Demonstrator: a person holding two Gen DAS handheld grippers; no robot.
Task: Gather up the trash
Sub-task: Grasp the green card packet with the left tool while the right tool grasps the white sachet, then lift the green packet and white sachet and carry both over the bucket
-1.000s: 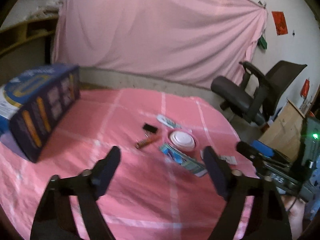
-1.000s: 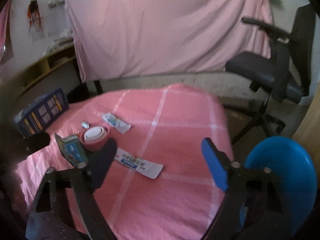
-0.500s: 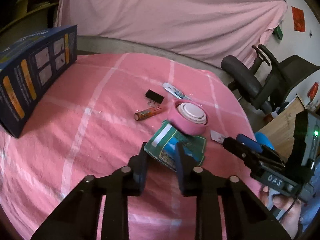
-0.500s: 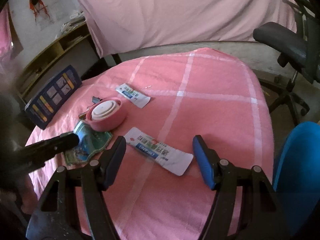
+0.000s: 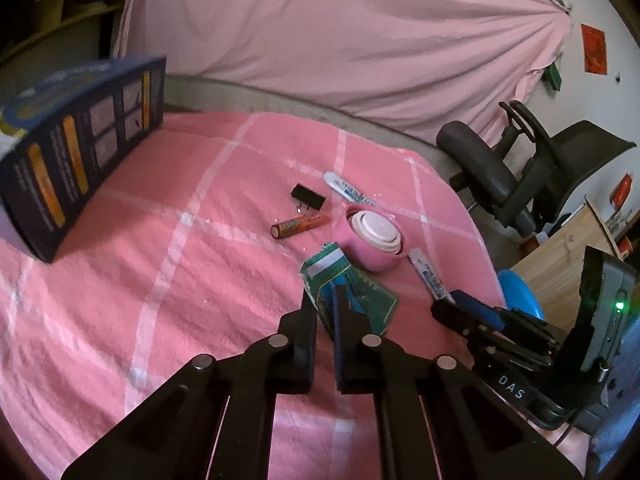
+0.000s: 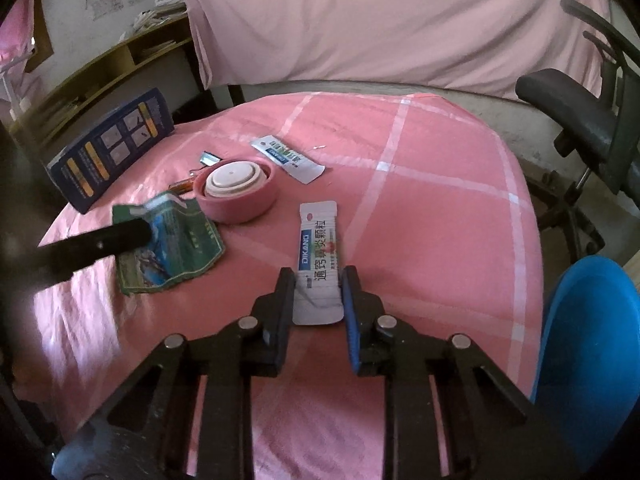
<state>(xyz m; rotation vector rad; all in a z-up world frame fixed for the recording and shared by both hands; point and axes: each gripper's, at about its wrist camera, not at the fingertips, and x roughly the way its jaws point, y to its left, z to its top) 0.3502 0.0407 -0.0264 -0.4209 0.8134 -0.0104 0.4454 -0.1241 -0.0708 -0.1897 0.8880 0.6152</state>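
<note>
My left gripper (image 5: 324,300) is shut on a green and blue wrapper (image 5: 352,288) lying on the pink tablecloth; in the right wrist view the wrapper (image 6: 176,248) shows with the left fingers (image 6: 120,236) on it. My right gripper (image 6: 318,284) has closed around a white sachet with blue print (image 6: 318,264), jaws touching both its long edges. A second white sachet (image 6: 286,156) lies farther back. The blue bin (image 6: 592,340) stands off the table's right edge.
A pink ring with a white cap (image 6: 238,184), an orange battery (image 5: 300,226) and a black binder clip (image 5: 307,196) lie mid-table. A dark blue box (image 5: 72,160) stands at the left. An office chair (image 5: 532,168) stands beyond the right edge.
Both grippers moved forward and down onto the table and closed: the left onto the green wrapper, the right around the white sachet.
</note>
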